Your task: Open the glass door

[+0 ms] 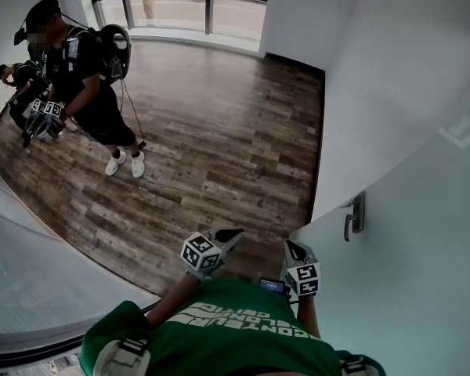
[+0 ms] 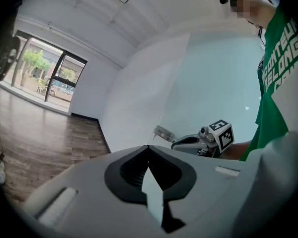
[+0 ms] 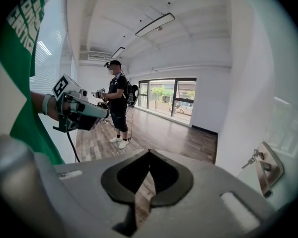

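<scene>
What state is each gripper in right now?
Left grey two-jaw gripper: closed, holding nothing.
Right grey two-jaw gripper: closed, holding nothing.

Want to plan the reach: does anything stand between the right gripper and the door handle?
Nothing visible does. The right gripper, jaws shut, hangs apart from the door handle, with only open air between them.

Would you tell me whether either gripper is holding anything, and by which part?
Nothing is held: the left gripper and right gripper are shut and empty.
</scene>
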A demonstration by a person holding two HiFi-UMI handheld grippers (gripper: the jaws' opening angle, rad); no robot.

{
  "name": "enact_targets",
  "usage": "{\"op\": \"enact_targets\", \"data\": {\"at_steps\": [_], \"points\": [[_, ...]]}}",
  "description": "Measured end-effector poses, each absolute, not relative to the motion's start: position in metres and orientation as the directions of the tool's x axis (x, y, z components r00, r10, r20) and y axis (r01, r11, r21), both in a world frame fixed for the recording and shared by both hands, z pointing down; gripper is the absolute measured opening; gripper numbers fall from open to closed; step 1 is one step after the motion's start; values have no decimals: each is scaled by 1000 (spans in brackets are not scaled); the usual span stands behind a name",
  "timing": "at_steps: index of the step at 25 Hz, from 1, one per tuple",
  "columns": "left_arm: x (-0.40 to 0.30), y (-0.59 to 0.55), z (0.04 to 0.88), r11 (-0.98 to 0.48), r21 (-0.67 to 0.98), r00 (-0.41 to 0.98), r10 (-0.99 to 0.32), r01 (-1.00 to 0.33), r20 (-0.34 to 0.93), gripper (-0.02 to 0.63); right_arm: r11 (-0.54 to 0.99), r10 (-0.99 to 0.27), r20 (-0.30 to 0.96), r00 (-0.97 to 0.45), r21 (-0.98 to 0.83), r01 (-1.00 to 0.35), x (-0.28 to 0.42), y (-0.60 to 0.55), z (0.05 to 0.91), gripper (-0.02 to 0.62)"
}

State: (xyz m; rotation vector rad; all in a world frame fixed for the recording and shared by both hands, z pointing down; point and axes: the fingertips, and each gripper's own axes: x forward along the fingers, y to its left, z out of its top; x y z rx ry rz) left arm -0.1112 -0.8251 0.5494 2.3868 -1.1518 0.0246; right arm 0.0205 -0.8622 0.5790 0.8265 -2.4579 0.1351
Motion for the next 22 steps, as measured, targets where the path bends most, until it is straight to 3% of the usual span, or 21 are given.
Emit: {"op": "enact_targets", "data": {"at_steps": [22], "points": [[-127,-811,562,-487,442,625,-740,-753,249,8,806,-518,549,-656,56,-590,13,-851,593,-8]]}}
